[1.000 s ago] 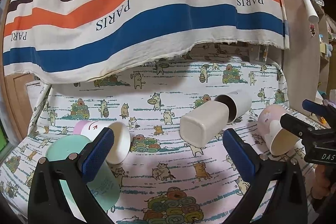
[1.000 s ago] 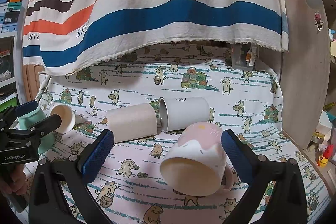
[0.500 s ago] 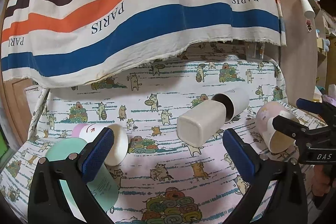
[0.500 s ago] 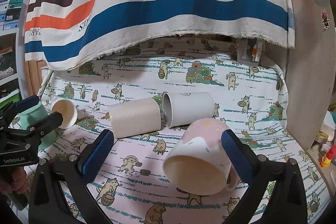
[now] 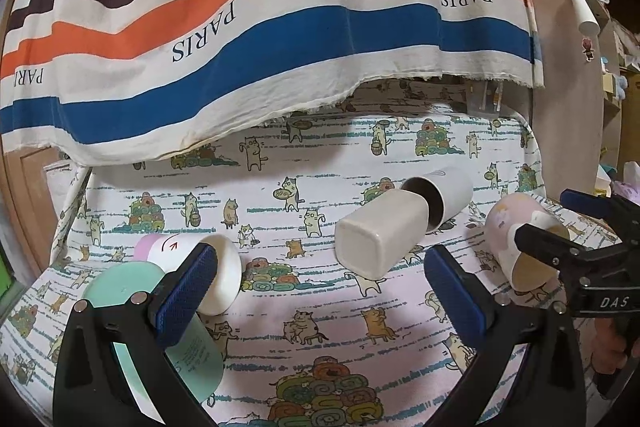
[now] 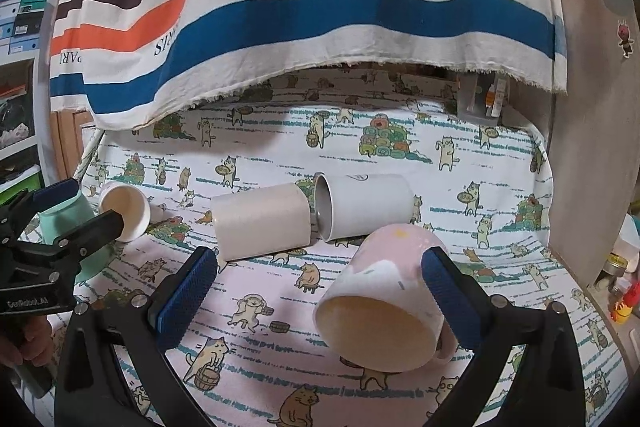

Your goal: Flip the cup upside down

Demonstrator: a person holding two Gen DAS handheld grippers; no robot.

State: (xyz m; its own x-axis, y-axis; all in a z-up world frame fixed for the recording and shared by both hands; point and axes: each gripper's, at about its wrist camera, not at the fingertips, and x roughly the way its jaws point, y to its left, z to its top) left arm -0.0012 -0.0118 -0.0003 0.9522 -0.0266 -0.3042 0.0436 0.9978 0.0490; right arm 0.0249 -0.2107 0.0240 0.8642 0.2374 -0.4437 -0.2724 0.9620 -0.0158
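Note:
Several cups lie on their sides on the cat-print cloth. A pink mug point(image 6: 384, 303) lies with its mouth toward me between the wide-open fingers of my right gripper point(image 6: 320, 291); it also shows in the left wrist view point(image 5: 516, 239). A beige square cup point(image 6: 260, 223) and a white cylinder cup point(image 6: 368, 207) lie mouth to mouth behind it. A small white and pink cup point(image 5: 196, 267) and a mint cup point(image 5: 160, 327) lie by the left finger of my open, empty left gripper point(image 5: 320, 291). The left gripper shows in the right wrist view point(image 6: 76, 211).
A striped PARIS cloth point(image 5: 260, 39) hangs over the back of the table. A wooden panel point(image 6: 588, 147) stands along the right side. Small bottles and toys point(image 6: 620, 307) sit low at the far right. Shelves with boxes point(image 6: 20, 11) are at the left.
Both grippers have pulled back and lifted slightly. The pink mug sits a little lower and closer between the right fingers. No cup has moved.

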